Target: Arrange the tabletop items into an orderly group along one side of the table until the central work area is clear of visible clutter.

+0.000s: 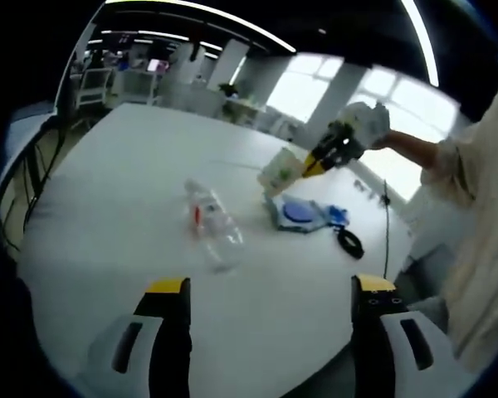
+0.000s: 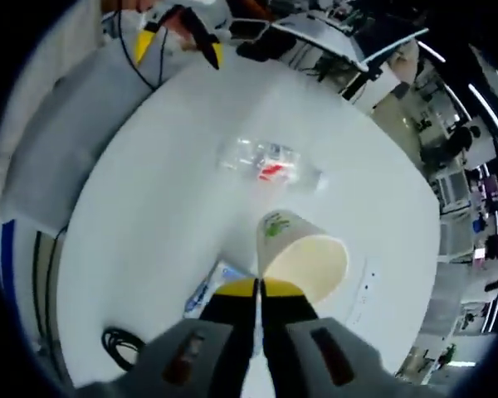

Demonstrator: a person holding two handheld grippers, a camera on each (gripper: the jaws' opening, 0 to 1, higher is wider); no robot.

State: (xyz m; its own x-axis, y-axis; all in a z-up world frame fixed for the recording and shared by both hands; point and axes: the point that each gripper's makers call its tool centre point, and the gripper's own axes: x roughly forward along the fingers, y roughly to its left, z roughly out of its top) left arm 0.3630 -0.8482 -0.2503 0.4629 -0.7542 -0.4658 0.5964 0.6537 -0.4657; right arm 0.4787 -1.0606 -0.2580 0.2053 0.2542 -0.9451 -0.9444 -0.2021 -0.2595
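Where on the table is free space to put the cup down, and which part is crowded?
The far half of the white table, beyond the lying plastic bottle, is bare, and so is the near strip between the bottle and the left gripper. It is crowded near the right edge: the blue pad and black cable lie under the held paper cup.

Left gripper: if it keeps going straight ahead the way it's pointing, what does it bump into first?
Probably the clear plastic bottle lying on the white table, ahead of the open left gripper. Depth is hard to judge.
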